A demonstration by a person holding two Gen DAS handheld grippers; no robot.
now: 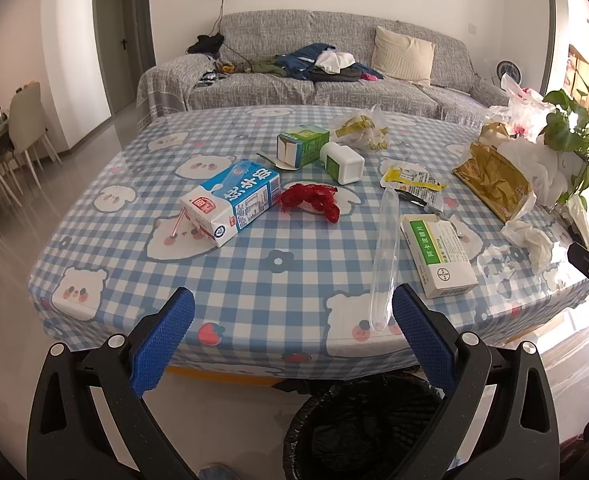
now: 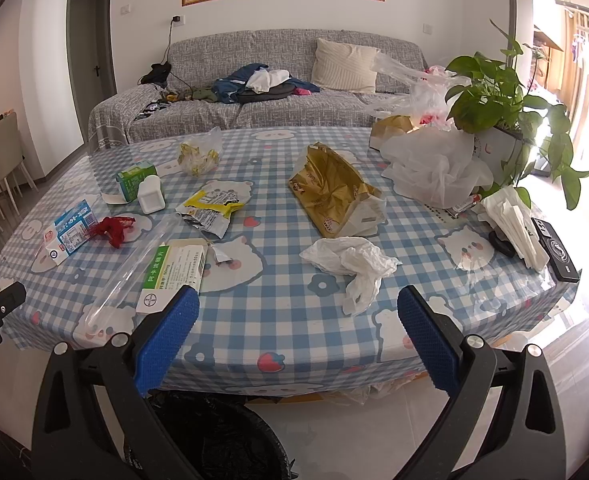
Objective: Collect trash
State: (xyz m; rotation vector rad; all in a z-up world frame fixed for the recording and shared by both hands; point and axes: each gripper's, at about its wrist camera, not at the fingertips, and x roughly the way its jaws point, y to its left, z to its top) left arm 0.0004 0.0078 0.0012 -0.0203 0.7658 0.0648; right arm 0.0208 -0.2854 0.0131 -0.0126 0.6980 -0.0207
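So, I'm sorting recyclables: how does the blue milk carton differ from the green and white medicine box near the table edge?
The milk carton is blue and white, bulky, with a straw poking from its end. The medicine box is green and white and flatter, with an end flap open. Both lie on their sides on the checked tablecloth, apart from each other.

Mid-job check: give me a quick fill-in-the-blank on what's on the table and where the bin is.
1. The milk carton lies on its side beside a crumpled ____ net.
2. The bin below the table edge is lined with a ____ bag.
3. Both the left gripper and right gripper are ____ and hold nothing.
4. The crumpled white tissue lies nearer the ____ gripper.

Missing words: red; black; open; right
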